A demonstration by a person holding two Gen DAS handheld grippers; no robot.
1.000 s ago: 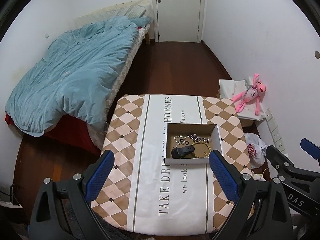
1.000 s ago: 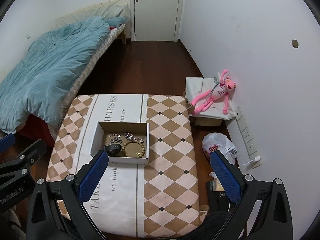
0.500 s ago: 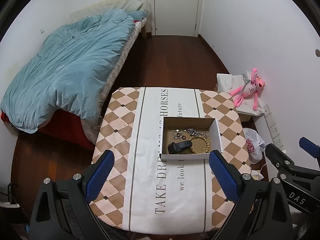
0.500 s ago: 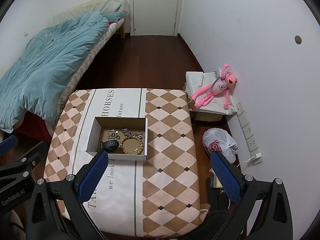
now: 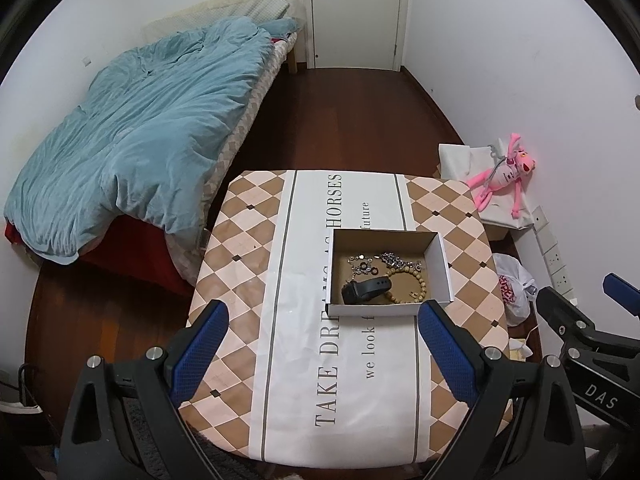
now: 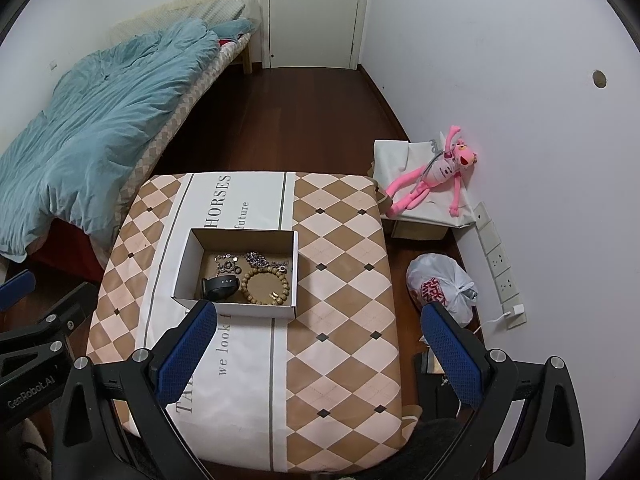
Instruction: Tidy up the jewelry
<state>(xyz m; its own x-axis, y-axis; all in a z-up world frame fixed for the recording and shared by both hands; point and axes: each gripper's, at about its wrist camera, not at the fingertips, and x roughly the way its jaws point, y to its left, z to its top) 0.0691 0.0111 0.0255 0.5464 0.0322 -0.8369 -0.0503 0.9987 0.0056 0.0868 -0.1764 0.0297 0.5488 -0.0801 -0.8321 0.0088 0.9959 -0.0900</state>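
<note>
A shallow white cardboard box [image 5: 440, 268] [image 6: 182, 268] sits on the checked tablecloth [image 5: 240, 240] [image 6: 340, 280]. Inside lie a black smart band [image 5: 366, 289] [image 6: 218, 285], a wooden bead bracelet [image 5: 408, 285] [image 6: 265, 285] and silver chain jewelry [image 5: 366, 264] [image 6: 240, 261]. My left gripper [image 5: 322, 354] is open and empty, held high above the table's near side. My right gripper [image 6: 318, 354] is open and empty, high above the table's near right part. Each gripper shows at the edge of the other's view.
A bed with a blue duvet [image 5: 132, 132] stands at the left. A pink plush toy [image 6: 436, 176] lies on a white bag at the right wall. A plastic bag [image 6: 440, 288] sits on the wooden floor. A shut door [image 6: 316, 12] is at the back.
Both grippers have risen and pulled back, so the table and box look smaller and lower in the views. Both stay open and empty.
</note>
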